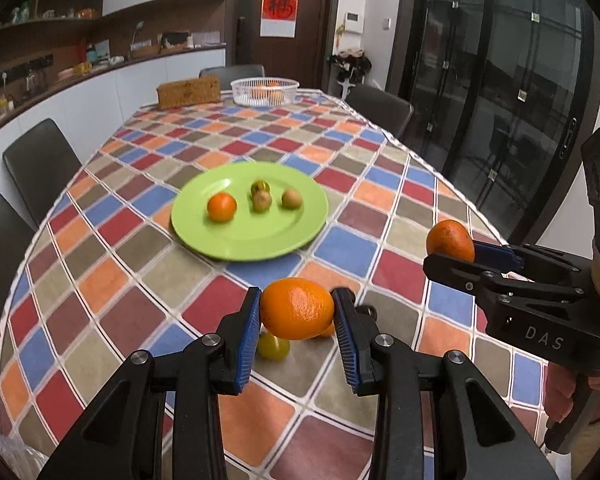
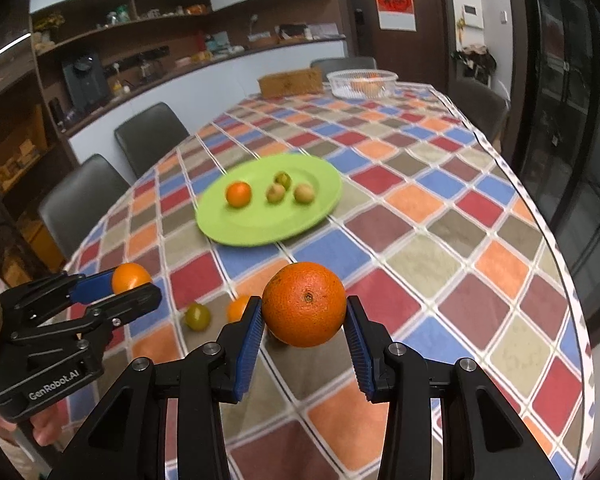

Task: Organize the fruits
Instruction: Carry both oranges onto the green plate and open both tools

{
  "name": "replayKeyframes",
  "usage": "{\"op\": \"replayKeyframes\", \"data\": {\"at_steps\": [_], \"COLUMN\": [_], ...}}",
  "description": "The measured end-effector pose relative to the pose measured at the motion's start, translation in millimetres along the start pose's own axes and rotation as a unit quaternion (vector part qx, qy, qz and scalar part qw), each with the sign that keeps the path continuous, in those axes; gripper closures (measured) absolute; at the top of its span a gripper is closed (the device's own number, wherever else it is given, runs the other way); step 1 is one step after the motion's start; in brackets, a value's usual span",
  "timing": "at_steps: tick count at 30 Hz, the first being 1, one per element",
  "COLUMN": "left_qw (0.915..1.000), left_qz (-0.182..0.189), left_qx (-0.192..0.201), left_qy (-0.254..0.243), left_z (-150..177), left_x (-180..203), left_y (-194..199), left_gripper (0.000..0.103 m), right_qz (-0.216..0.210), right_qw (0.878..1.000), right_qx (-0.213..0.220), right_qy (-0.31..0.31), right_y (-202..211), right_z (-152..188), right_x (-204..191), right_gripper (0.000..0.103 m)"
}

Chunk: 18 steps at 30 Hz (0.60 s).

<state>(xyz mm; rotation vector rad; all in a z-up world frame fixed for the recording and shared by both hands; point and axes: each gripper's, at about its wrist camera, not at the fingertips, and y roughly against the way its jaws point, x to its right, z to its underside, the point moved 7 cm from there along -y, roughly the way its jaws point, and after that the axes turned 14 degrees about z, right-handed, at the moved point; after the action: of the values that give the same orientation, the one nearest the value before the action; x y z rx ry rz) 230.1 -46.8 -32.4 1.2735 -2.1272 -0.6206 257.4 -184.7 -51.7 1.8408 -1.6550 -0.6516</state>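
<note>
Orange fruit fills both your claws, the left gripper (image 1: pixel 296 308) clenched on a smooth orange (image 1: pixel 297 308) and the right gripper (image 2: pixel 305 305) on a rougher orange (image 2: pixel 304 304), both lifted clear for the green plate (image 1: pixel 296 232) ahead.

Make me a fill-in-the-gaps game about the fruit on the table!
1. Each gripper holds an ____.
2. The plate on the checked tablecloth is coloured ____.
3. The number of fruits lying on the plate is ____.
4. At the table's far end stands a white ____ with fruit inside.

Missing words: orange; green; four; basket
</note>
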Motion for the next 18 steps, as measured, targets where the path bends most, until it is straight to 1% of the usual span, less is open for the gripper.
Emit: {"op": "replayKeyframes", "data": {"at_steps": [9,18], "left_qw": [0.9996,0.9989], "left_qz": [-0.009,-0.009], "left_qx": [0.025,0.044], "left_qy": [-0.012,-0.007], "left_z": [-26.5,-57.9], "left_x": [-12.2,-34.3], "left_y": [7.0,-2.4], "left_gripper": [0.068,0.068], "right_qz": [-0.025,-0.038], "right_qw": [0.999,0.998], "right_qx": [0.035,0.045], "right_qy": [0.017,0.036], "right_y": [5.2,-11.0], "right_z": [-35.1,-65.4], "right_x": [-22.5,-39.4], "right_gripper": [0.061,0.061]}}
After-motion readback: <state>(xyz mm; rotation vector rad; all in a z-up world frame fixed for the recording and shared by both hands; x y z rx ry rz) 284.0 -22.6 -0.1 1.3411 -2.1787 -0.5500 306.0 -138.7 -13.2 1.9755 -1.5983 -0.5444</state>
